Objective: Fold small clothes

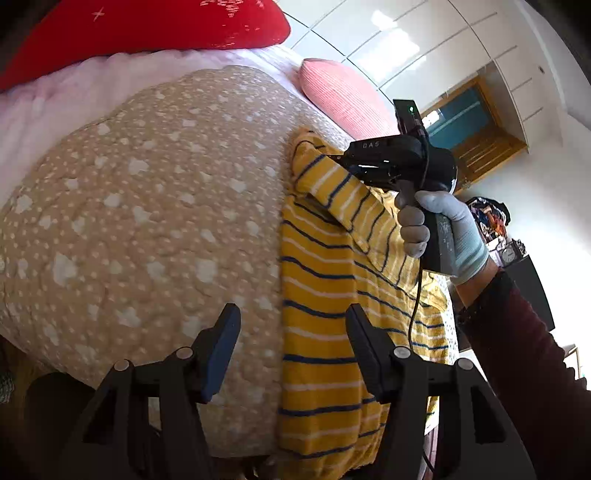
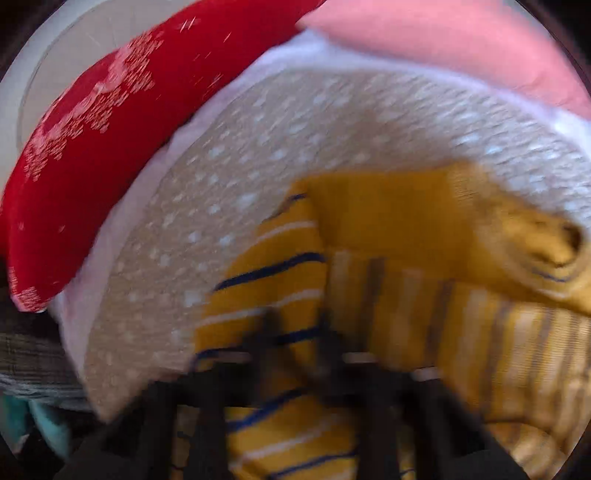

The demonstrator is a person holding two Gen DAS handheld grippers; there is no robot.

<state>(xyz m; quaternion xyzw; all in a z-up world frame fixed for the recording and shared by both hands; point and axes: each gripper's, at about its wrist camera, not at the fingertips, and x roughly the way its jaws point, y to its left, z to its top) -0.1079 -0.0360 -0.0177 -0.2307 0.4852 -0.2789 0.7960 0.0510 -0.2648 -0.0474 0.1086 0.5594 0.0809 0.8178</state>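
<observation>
A yellow shirt with blue and white stripes (image 1: pixel 325 295) lies on a beige dotted quilt (image 1: pixel 147 206). My left gripper (image 1: pixel 291 332) is open and empty, hovering over the shirt's left edge. My right gripper (image 1: pixel 341 158) shows in the left wrist view, shut on the shirt's sleeve (image 1: pixel 351 199) and holding it lifted over the body. In the blurred right wrist view my right gripper (image 2: pixel 295 325) is closed on striped cloth (image 2: pixel 280 280), with the shirt's inside-out part (image 2: pixel 480 350) to the right.
A red pillow (image 1: pixel 147 26) and a pink pillow (image 1: pixel 343 99) lie at the quilt's far side on a pale sheet (image 1: pixel 55 99). White cupboards (image 1: pixel 424 44) stand behind. The bed edge is near my left gripper.
</observation>
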